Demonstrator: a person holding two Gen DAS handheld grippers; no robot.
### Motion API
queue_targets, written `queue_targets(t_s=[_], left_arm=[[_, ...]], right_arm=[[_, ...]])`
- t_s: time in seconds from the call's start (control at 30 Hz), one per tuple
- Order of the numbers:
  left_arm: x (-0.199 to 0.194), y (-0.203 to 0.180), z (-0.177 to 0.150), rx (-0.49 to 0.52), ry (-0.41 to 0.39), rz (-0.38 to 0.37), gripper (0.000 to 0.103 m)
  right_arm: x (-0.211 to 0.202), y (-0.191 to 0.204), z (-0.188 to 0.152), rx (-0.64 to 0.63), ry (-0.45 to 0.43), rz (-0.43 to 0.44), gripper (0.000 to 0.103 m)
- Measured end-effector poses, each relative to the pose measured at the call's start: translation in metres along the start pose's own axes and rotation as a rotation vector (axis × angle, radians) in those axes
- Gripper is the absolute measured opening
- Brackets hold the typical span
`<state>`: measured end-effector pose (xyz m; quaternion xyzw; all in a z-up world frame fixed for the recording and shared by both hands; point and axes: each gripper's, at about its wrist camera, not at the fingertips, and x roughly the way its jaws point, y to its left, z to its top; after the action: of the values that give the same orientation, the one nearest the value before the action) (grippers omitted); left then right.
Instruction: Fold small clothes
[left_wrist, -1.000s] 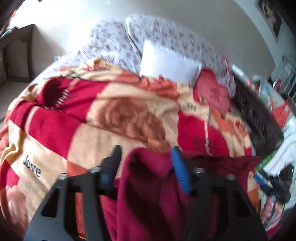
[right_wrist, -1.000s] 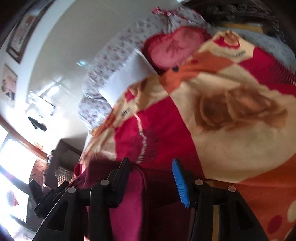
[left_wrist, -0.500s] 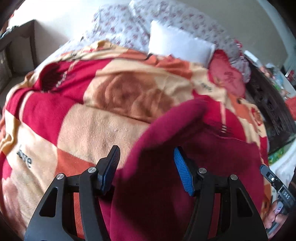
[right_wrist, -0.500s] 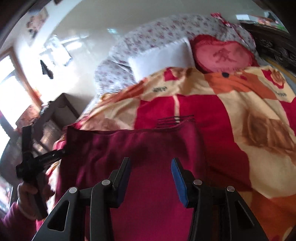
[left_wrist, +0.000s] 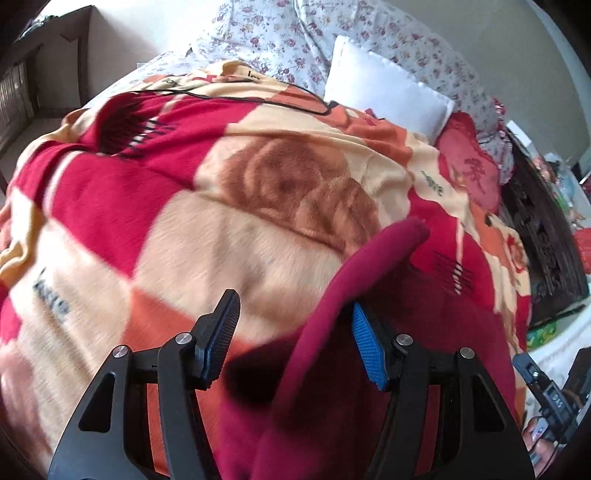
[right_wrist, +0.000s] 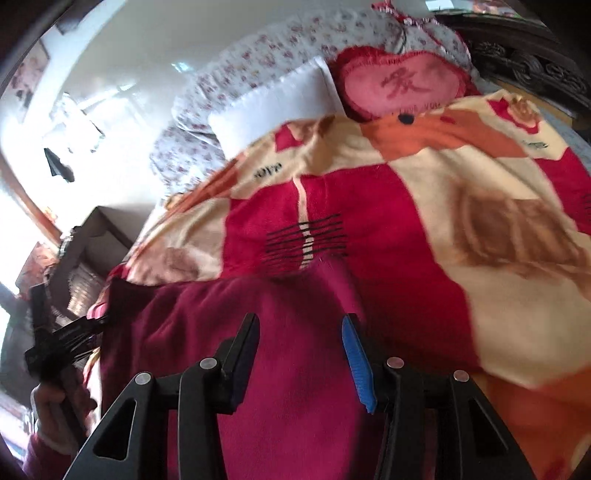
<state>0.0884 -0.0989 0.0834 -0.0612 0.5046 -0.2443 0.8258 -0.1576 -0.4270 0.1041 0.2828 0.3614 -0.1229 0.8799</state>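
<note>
A maroon fleece garment (left_wrist: 384, 254) lies on the patterned blanket (left_wrist: 221, 240). One fold is draped up over the blue-padded finger of my left gripper (left_wrist: 293, 343). That gripper is open; its black pad touches no cloth. In the right wrist view the garment (right_wrist: 221, 314) spreads across the blanket (right_wrist: 480, 184), its far edge straight. My right gripper (right_wrist: 299, 354) hangs over it, jaws apart, with the cloth filling the gap below them. The left gripper (right_wrist: 59, 343), held by a hand (right_wrist: 48, 402), is at the garment's left corner. The right gripper (left_wrist: 546, 391) shows at the left wrist view's right edge.
A white pillow (left_wrist: 384, 92) and a red heart cushion (left_wrist: 469, 170) lie at the bed's head. A black cable (left_wrist: 258, 101) runs over the blanket. A dark carved bed frame (left_wrist: 543, 240) borders the right side. Wooden furniture (right_wrist: 92, 236) stands past the left side.
The left gripper sank toward the blanket, and the cloth slid from between its jaws onto the blue-padded finger. The right gripper rolled and swung; the garment now lies spread before it.
</note>
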Motion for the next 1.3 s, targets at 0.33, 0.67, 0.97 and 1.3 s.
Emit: queue_targets(t_s=[0.33,0.67,0.97,1.3], left_arm=[[-0.063,0.026,-0.070,0.033,-0.013,-0.096,0.061],[-0.079,0.034,-0.121,0.080,0.053,-0.087,0.061],[-0.066,0.025,-0.141,0.146,0.074,-0.083,0.061],[-0.061,0.021,-0.142,0.162,0.055,-0.103,0.061]], right_arm=[[-0.076,0.005,-0.096,-0.057,0.063,0.090,0.045],[-0.076,0.004,-0.120,-0.050,0.057,0.069,0.006],[-0.074,-0.020,-0.138,-0.023,0.118,-0.126,0.000],[-0.096,-0.019,-0.128,0.027,0.044,-0.017,0.041]])
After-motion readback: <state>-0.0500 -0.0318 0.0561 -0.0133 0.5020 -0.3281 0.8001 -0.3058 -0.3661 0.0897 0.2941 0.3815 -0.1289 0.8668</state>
